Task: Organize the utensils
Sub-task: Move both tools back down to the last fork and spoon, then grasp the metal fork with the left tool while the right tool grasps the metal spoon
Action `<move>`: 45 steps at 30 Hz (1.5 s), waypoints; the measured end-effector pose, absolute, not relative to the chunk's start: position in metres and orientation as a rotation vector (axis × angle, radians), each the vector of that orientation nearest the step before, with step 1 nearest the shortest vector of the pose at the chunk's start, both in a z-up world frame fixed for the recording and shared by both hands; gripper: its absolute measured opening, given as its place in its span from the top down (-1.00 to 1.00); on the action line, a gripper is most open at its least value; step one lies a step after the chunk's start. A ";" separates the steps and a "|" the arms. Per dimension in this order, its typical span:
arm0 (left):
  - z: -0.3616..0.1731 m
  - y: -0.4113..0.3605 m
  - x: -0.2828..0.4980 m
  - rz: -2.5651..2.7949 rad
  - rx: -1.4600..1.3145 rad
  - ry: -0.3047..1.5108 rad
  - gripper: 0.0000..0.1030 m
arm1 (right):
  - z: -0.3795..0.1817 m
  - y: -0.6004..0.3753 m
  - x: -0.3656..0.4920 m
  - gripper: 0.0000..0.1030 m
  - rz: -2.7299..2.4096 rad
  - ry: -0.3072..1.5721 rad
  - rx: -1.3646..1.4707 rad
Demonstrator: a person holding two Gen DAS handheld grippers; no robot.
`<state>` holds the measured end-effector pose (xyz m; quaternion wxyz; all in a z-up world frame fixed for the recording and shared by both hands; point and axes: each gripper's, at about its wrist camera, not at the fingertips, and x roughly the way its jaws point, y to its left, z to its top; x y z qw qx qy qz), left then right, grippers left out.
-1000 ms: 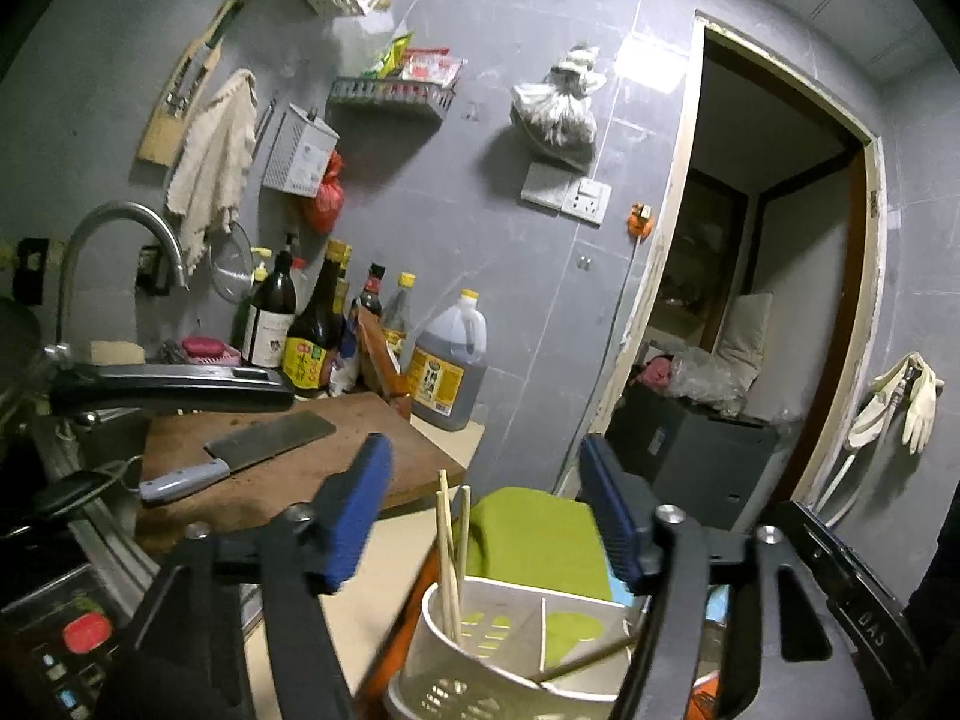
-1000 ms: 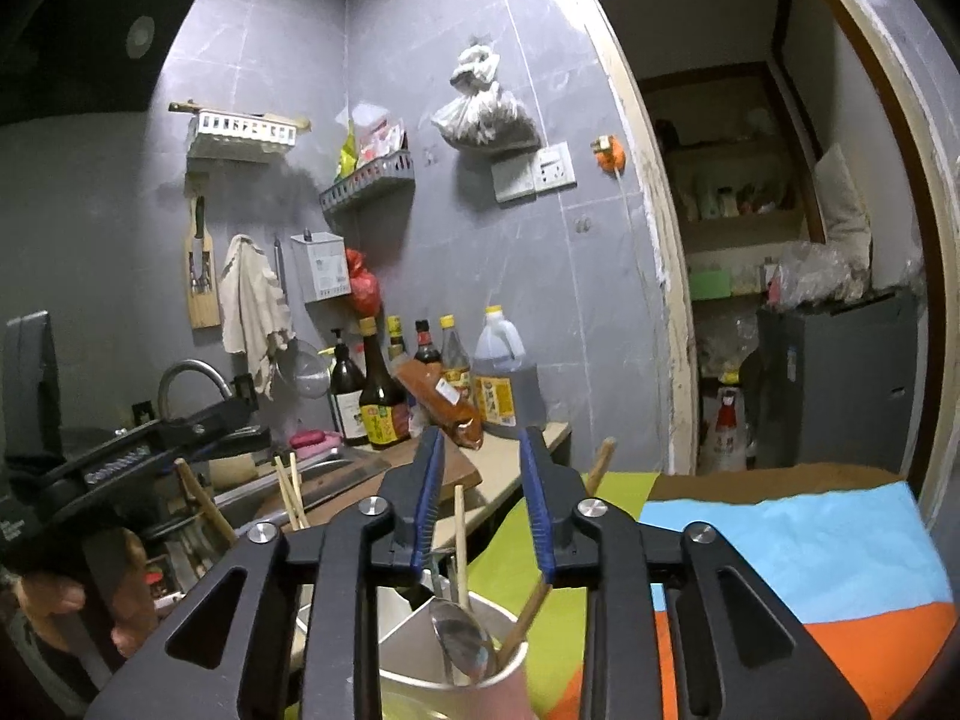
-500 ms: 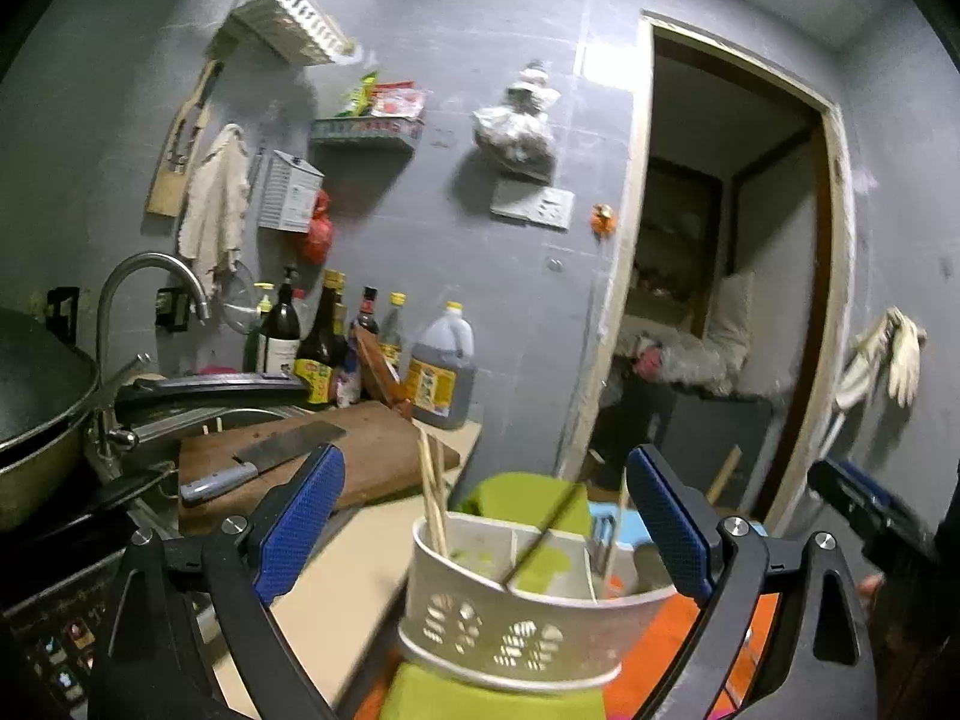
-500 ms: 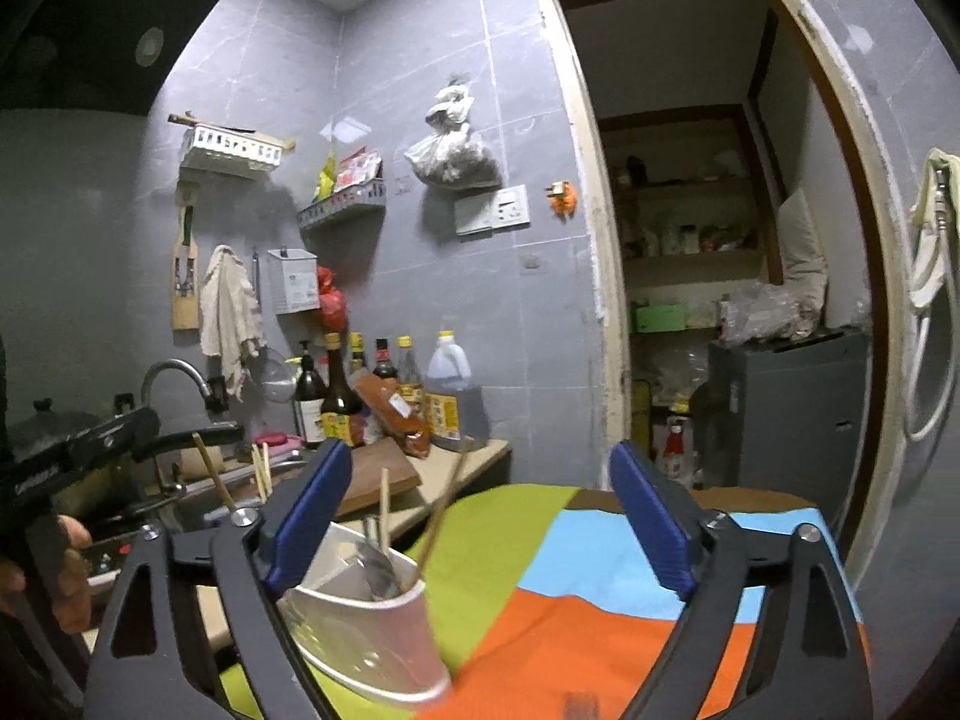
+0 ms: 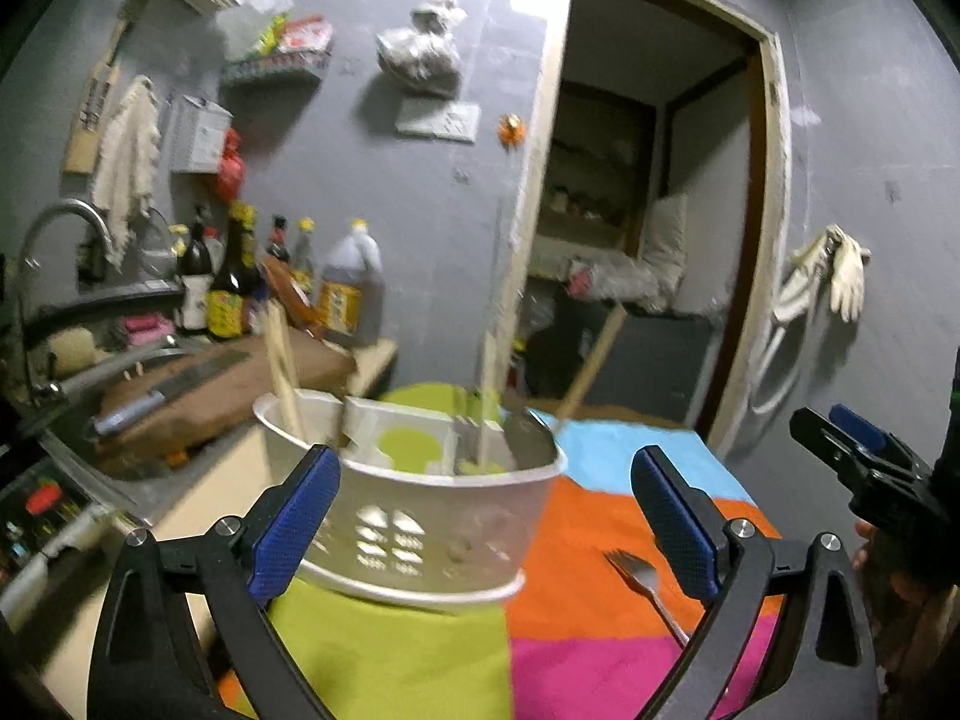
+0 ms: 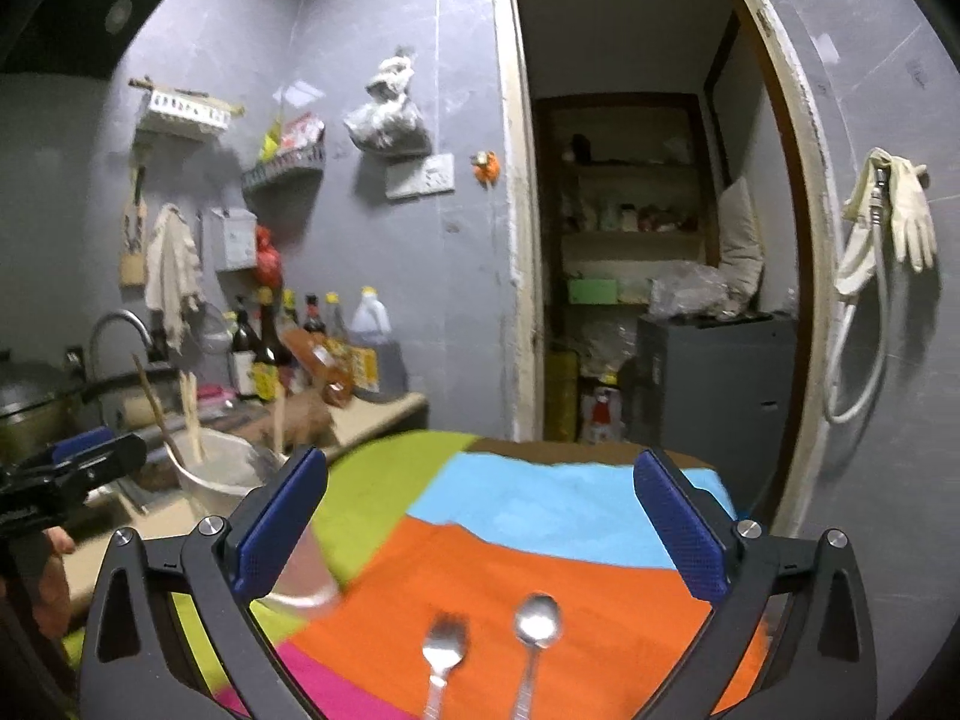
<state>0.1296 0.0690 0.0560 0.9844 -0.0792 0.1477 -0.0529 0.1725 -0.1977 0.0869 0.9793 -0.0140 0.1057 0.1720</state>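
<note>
A white slotted utensil holder (image 5: 420, 516) stands on the green part of a multicoloured cloth (image 5: 420, 654). It holds chopsticks (image 5: 282, 354) and a wooden-handled utensil (image 5: 591, 360). My left gripper (image 5: 483, 525) is open, its pads either side of the holder and just in front of it. A metal fork (image 5: 645, 588) lies on the orange patch. In the right wrist view my right gripper (image 6: 480, 528) is open and empty above the cloth (image 6: 540, 510). A fork (image 6: 444, 660) and a spoon (image 6: 537, 630) lie side by side below it. The holder (image 6: 222, 474) shows at the left.
A counter at the left carries a wooden chopping board with a cleaver (image 5: 168, 384), sauce bottles (image 5: 228, 294) and a sink tap (image 5: 54, 228). An open doorway (image 5: 648, 240) is behind the table. Rubber gloves (image 6: 900, 216) hang on the right wall.
Both grippers have pulled back from the holder and tilted down. The right gripper's jaws opened wide a second ago. A fork and spoon on the cloth have come into view.
</note>
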 end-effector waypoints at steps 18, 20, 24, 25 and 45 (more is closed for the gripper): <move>0.001 -0.014 0.193 -0.263 -0.105 0.726 -0.71 | 0.018 -0.241 0.217 -0.65 0.302 0.589 -0.128; -0.003 -0.019 0.200 -0.285 -0.101 0.757 -0.52 | 0.012 -0.243 0.222 -0.51 0.314 0.629 -0.128; -0.009 -0.031 0.219 -0.356 -0.117 0.842 -0.10 | 0.005 -0.242 0.228 -0.34 0.336 0.677 -0.153; -0.011 -0.034 0.226 -0.384 -0.134 0.871 -0.04 | 0.004 -0.241 0.229 -0.26 0.340 0.682 -0.157; -0.034 -0.044 0.287 -0.488 -0.181 1.053 0.68 | -0.019 -0.234 0.249 0.23 0.394 0.831 -0.189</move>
